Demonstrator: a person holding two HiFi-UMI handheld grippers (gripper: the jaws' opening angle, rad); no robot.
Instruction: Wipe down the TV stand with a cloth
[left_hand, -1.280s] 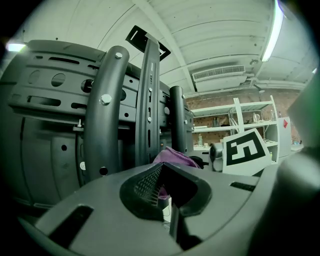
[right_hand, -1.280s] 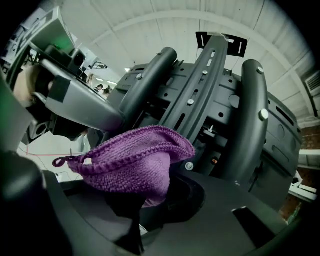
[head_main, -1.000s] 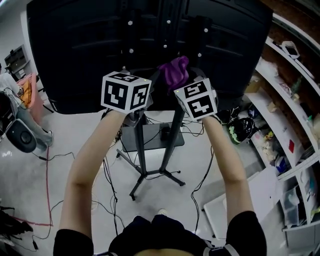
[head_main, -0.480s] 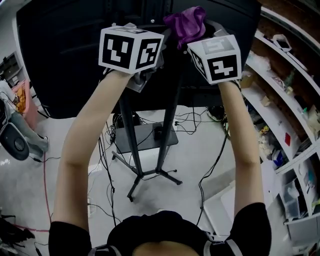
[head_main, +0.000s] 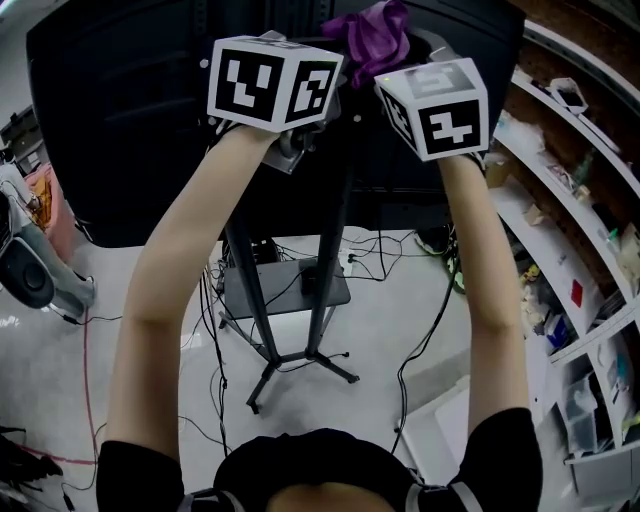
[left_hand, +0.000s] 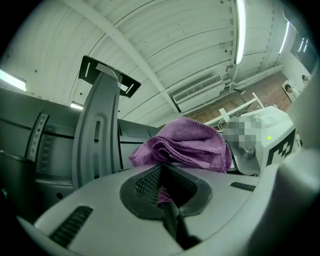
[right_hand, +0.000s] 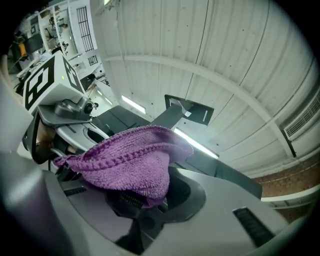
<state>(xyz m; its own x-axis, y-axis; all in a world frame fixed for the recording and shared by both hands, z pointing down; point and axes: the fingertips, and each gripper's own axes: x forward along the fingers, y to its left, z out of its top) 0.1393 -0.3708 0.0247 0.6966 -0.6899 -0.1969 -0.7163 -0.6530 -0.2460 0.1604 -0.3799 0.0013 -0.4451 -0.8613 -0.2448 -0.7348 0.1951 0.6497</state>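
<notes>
Both jaws, left gripper (left_hand: 161, 184) and right gripper (right_hand: 142, 200), pinched the cloth (head_main: 372, 30); you needed to rub the TV stand (head_main: 333, 250) firmly.

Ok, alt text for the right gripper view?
The right gripper is shut on a bunched purple cloth that drapes over its jaws. The left gripper meets the cloth at left; a black bracket and white ceiling lie behind.
</notes>
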